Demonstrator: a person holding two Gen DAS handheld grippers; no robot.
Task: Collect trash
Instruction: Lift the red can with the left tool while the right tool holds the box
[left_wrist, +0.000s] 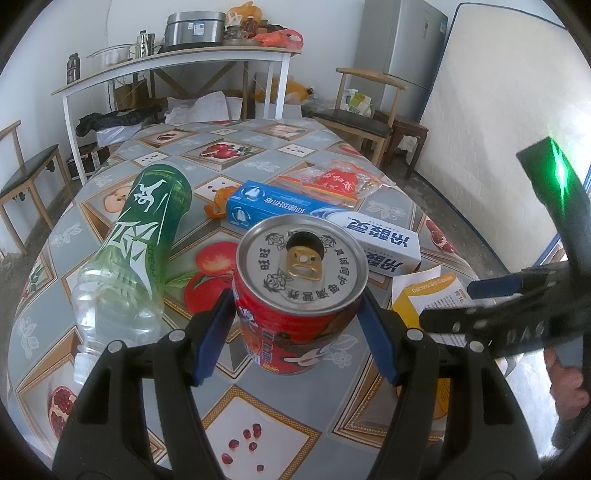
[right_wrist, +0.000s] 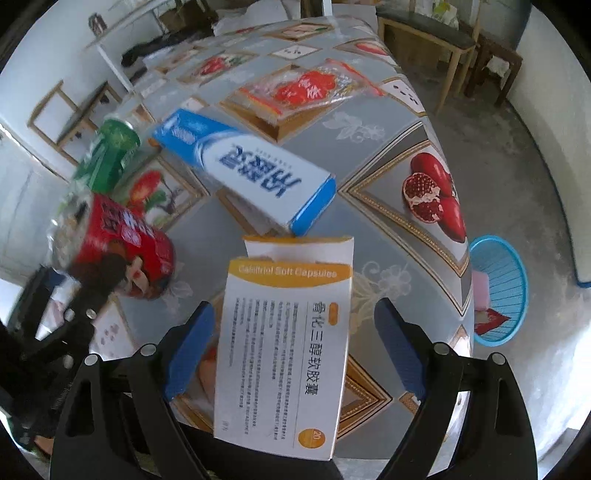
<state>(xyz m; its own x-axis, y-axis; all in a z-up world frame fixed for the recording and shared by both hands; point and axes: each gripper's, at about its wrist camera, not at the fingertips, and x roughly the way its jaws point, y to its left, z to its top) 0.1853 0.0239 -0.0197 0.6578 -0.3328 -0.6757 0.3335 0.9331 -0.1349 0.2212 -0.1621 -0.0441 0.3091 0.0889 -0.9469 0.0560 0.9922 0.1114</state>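
Red drink can upright on surface, between blue pads of left claw, jaws apart. Capsule box flat between spread jaws of right claw, untouched.

can: 1 | bottle: 1 | boxes: 2 — toothpaste box, capsule box | wrapper: 1 | basket: 1

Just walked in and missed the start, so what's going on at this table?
A person is clearing trash with a gripper in each hand. The left gripper brackets the opened red can, its pads close to the can's sides but not clearly clamped. The right gripper straddles the capsule box, jaws open. A green bottle, toothpaste box and wrapper lie on the table; a blue basket sits on the floor.
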